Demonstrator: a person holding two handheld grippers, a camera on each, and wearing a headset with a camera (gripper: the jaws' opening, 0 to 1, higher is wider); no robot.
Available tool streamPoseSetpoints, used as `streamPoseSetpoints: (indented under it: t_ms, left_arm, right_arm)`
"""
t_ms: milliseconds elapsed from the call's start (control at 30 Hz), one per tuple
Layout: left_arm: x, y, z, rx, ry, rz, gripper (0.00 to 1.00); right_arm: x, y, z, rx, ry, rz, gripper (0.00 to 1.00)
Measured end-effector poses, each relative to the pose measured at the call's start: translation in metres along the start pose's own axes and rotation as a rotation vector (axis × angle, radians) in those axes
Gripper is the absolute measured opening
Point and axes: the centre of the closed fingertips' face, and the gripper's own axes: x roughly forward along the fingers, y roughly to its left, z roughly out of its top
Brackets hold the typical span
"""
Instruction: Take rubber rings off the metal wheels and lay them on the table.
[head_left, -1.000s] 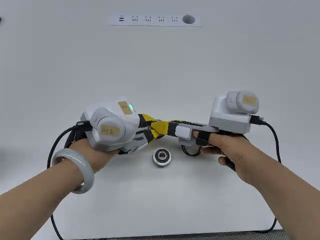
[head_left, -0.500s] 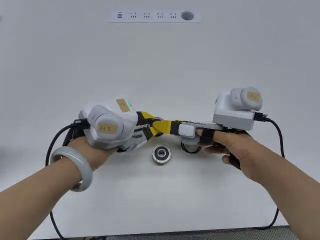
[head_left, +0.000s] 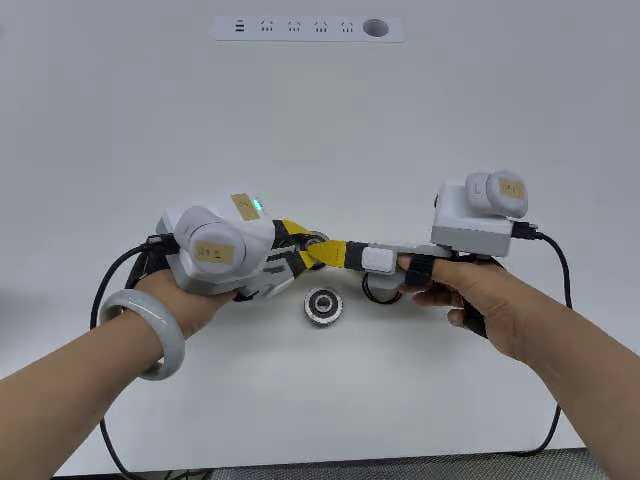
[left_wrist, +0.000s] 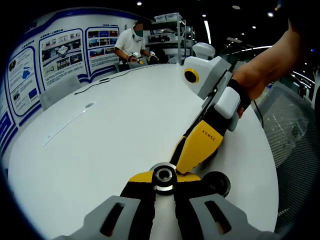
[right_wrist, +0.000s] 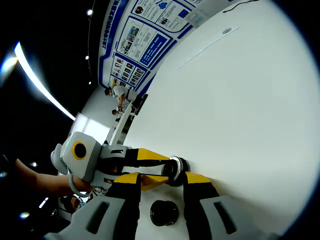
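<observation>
Nearest me, toward the table's (head_left: 470, 110) front edge, the 2nd wheel (head_left: 323, 306) lies flat. Just beside it, under my right hand (head_left: 470, 295), is a black loop (head_left: 372, 293), prob. a ring already off, can't tell. Above those, my left gripper (left_wrist: 163, 181) is clamped on the wheel (right_wrist: 176, 169), held clear of the table. Its hub faces the left cam, so I judge the axle runs approx. along the line btwn both grippers. My right gripper (right_wrist: 165, 176) meets it head-on, jaws part-open, tips at the rim. Can't tell if they've got rubber. The rubber should slide off rightward along the axle. At the far edge sits a power strip (head_left: 308, 28).
</observation>
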Motion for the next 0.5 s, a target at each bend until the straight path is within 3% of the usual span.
streamPoseSetpoints:
  t_ms: [333, 500]
  left_arm:
    - [0.000, 0.000, 0.000, 0.000, 0.000, -0.001, 0.13]
    - [0.000, 0.000, 0.000, 0.001, 0.001, -0.002, 0.13]
  right_arm:
    - [-0.003, -0.002, 0.002, -0.014, -0.002, -0.003, 0.28]
    - [-0.003, -0.011, 0.002, -0.017, 0.001, -0.043, 0.18]
